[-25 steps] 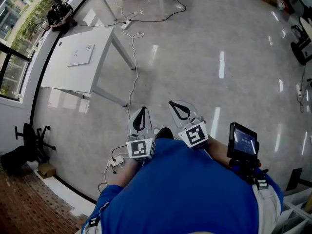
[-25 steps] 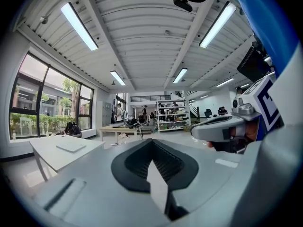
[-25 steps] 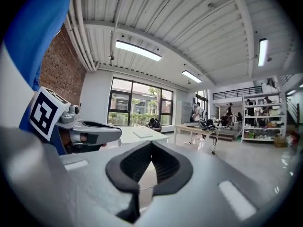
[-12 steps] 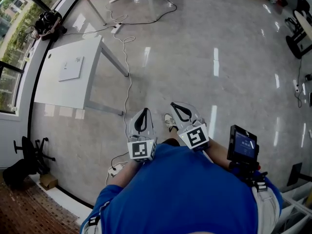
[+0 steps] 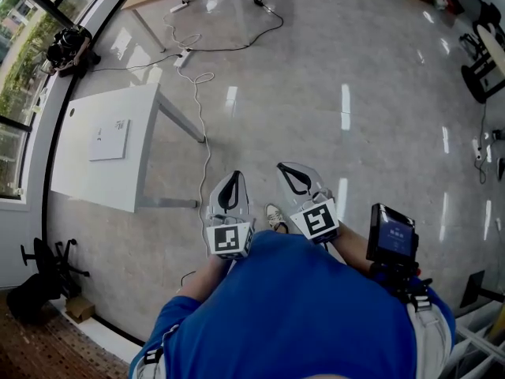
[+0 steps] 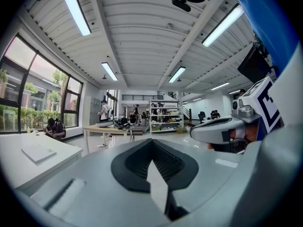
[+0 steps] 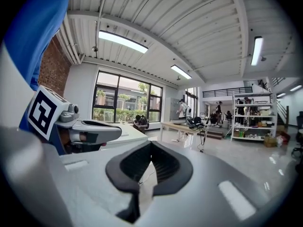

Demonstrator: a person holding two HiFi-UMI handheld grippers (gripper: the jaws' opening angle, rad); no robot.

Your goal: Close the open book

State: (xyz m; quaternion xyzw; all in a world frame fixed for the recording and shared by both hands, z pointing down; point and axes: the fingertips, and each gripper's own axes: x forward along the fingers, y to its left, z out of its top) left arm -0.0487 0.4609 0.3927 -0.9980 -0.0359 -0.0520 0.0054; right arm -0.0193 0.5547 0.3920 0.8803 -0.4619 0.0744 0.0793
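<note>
White table holds the book, well apart; we must approach squarely, left gripper and right gripper closed, empty.

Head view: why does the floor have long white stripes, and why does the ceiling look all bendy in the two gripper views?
Head view: the stripes are glare, lights mirrored in the shiny floor. Left gripper view: the wide-angle lens bends the straight ceiling and its lamps into curves. Right gripper view: the same bending, with black corners round the picture.
</note>
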